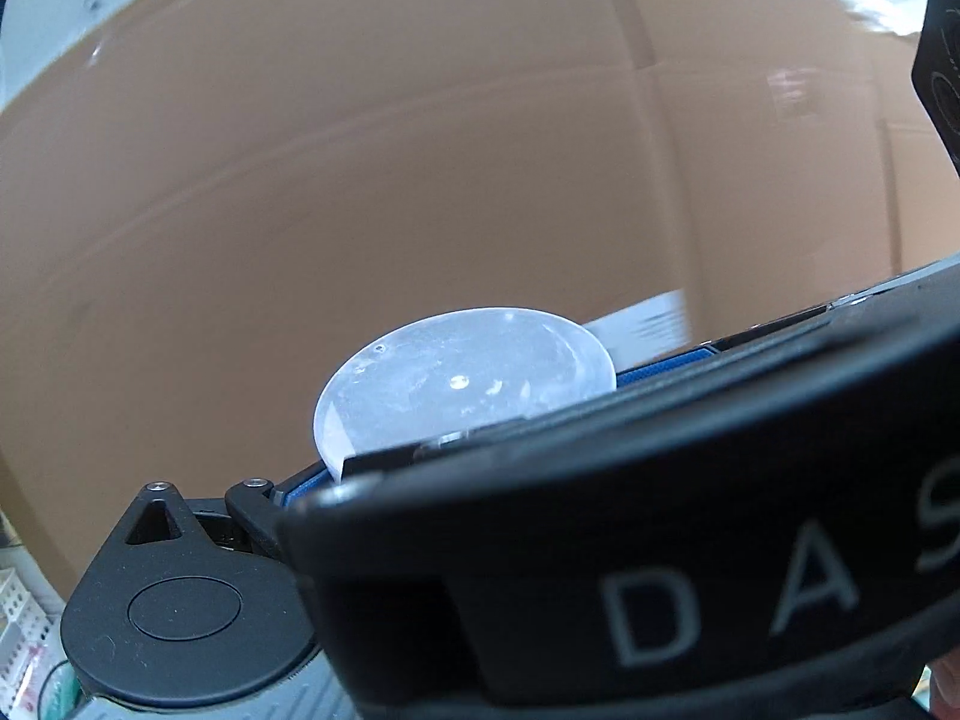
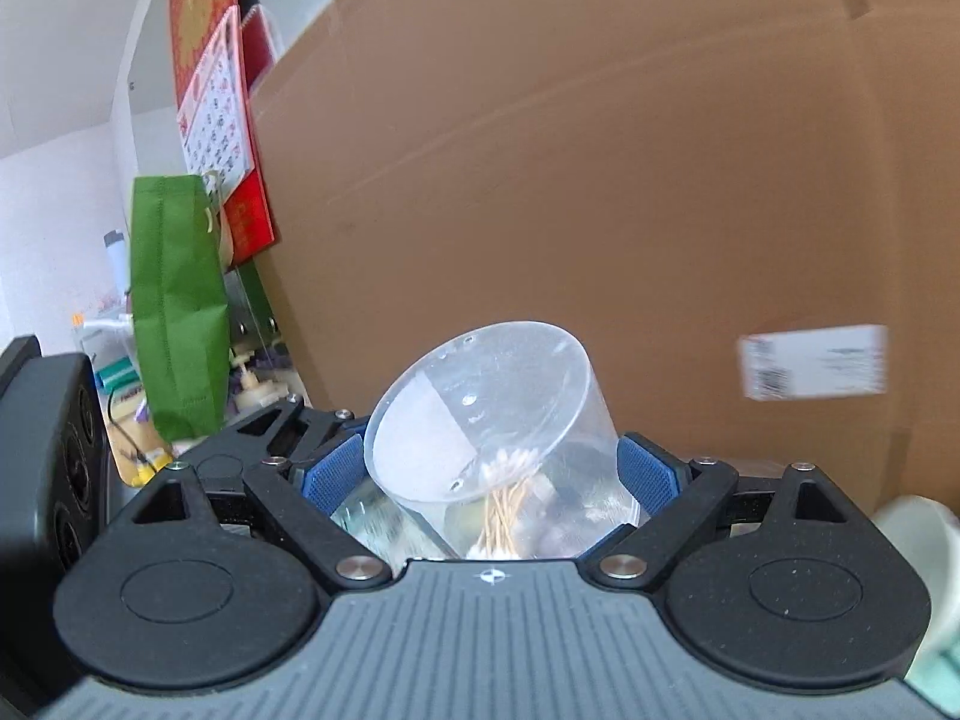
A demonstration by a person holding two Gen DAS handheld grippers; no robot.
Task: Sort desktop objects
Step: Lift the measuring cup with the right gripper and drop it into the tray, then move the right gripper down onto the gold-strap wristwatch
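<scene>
The right gripper (image 2: 489,474) points almost level, only a little downward, toward a big cardboard box (image 2: 600,180) that fills most of the view. Its jaws stand wide, and the blue pads (image 2: 333,477) press on both sides of a clear plastic cup (image 2: 480,420). The cup is tilted, with its flat round bottom turned up and away from the camera. Inside the cup lie cotton swabs (image 2: 504,498) in a loose bundle. The cup is lifted; I cannot see a table under it.

In the left wrist view, the left gripper (image 1: 468,462) is mostly hidden by a black body with white letters (image 1: 720,570) that crosses the picture from the lower left to the right edge. Only one finger base and a thin strip of blue pad (image 1: 306,489) show beside it. The round bottom of the same cup (image 1: 462,384) rises just above this black body. Whether the left jaws are open or closed, I cannot tell.

At the left of the right wrist view hang a green bag (image 2: 174,306) and a red calendar (image 2: 216,96) on the wall. A white label (image 2: 813,369) sticks on the box.
</scene>
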